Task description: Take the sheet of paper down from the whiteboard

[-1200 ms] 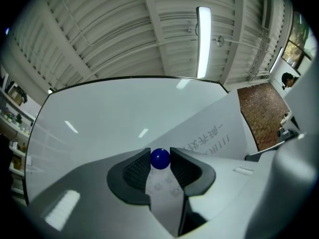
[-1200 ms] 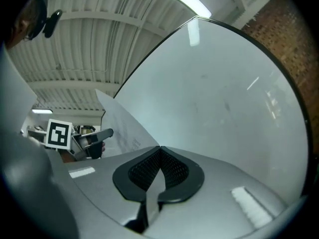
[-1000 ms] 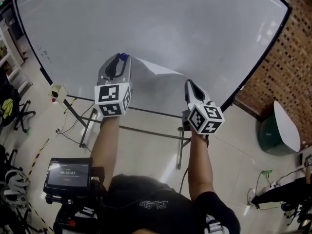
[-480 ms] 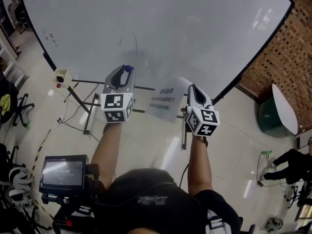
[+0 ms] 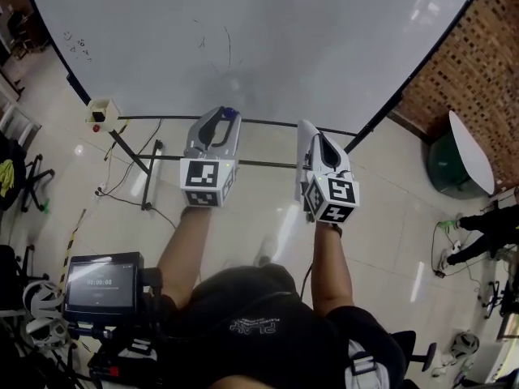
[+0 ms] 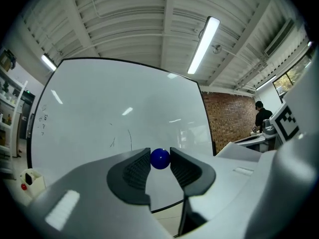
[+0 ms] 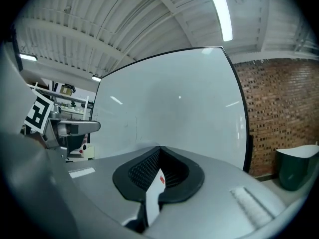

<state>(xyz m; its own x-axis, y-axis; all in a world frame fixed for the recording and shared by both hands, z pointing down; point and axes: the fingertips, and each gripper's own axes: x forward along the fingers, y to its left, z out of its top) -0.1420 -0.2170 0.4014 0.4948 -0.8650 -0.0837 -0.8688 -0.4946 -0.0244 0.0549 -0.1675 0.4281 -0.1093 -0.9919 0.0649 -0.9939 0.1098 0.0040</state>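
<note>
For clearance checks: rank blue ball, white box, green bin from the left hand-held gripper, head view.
1. Blue ball, between the left hand-held gripper's jaws.
2. White box, off to the left.
3. Green bin, far right.

Right tool [image 5: 311, 130] holds the paper [image 5: 302, 164] beside left tool [image 5: 226, 115], before whiteboard [image 5: 284, 39].

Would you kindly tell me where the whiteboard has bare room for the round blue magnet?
The large white whiteboard is bare across its right half, up to the black frame. Faint pen marks sit near its left edge and just left of centre.
</note>
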